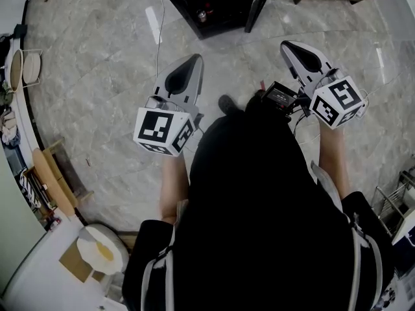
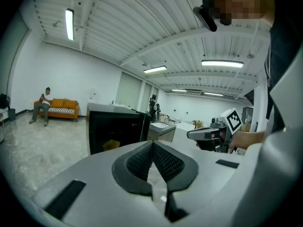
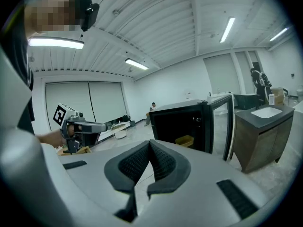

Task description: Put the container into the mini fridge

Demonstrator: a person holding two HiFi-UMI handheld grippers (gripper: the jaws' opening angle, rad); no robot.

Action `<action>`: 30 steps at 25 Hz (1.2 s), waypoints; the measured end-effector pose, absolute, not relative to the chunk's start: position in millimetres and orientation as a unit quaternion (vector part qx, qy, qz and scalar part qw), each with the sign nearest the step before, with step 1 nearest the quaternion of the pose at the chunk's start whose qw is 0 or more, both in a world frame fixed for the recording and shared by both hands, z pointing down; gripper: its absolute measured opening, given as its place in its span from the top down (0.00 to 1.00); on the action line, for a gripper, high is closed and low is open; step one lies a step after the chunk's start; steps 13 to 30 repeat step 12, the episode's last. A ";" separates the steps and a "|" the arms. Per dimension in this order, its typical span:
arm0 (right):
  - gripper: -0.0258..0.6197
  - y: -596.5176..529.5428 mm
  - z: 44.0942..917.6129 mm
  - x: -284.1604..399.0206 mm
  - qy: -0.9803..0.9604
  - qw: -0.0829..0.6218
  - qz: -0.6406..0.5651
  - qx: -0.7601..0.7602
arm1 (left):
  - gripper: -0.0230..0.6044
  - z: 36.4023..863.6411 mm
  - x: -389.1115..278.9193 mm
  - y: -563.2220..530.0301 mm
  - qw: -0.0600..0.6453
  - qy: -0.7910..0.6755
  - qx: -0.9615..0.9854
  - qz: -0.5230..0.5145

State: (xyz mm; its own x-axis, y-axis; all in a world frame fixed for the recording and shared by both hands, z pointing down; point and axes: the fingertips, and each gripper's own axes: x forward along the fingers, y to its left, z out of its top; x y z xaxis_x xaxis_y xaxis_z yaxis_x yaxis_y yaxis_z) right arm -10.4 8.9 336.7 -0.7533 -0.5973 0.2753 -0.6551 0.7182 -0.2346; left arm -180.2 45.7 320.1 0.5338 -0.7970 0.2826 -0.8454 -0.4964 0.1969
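Left gripper [image 2: 152, 143] and right gripper [image 3: 150, 142]: jaws closed pad to pad, nothing held. Container [image 3: 184, 140]: yellow, low, open-topped tub, apparently plastic, already sitting low inside the fridge [image 3: 182, 108]; placement judged complete. Keep both grippers level and clear of the door [image 3: 222, 126], standing open at the right; if shutting it, push on the frame edge, not the see-through panel. Fridge: black, boxy, matte shell; pads: dark, ribbed rubber in grey moulded housings; floor [image 1: 97, 76]: polished grey marble-look tile.
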 end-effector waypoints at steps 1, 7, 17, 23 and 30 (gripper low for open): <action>0.93 9.7 336.7 -8.9 -0.922 0.090 0.161 0.341 | 0.91 319.6 -178.9 46.3 0.157 -0.475 0.862 0.078; 0.93 11.5 334.0 -12.1 -0.925 0.089 0.156 0.336 | 0.91 321.9 -180.0 49.8 0.159 -0.475 0.862 0.077; 0.93 13.9 326.7 -15.6 -0.929 0.088 0.149 0.327 | 0.91 319.2 -179.0 53.6 0.160 -0.473 0.863 0.076; 0.93 13.9 326.7 -15.6 -0.929 0.088 0.149 0.327 | 0.91 319.2 -179.0 53.6 0.160 -0.473 0.863 0.076; 0.93 13.9 326.7 -15.6 -0.929 0.088 0.149 0.327 | 0.91 319.2 -179.0 53.6 0.160 -0.473 0.863 0.076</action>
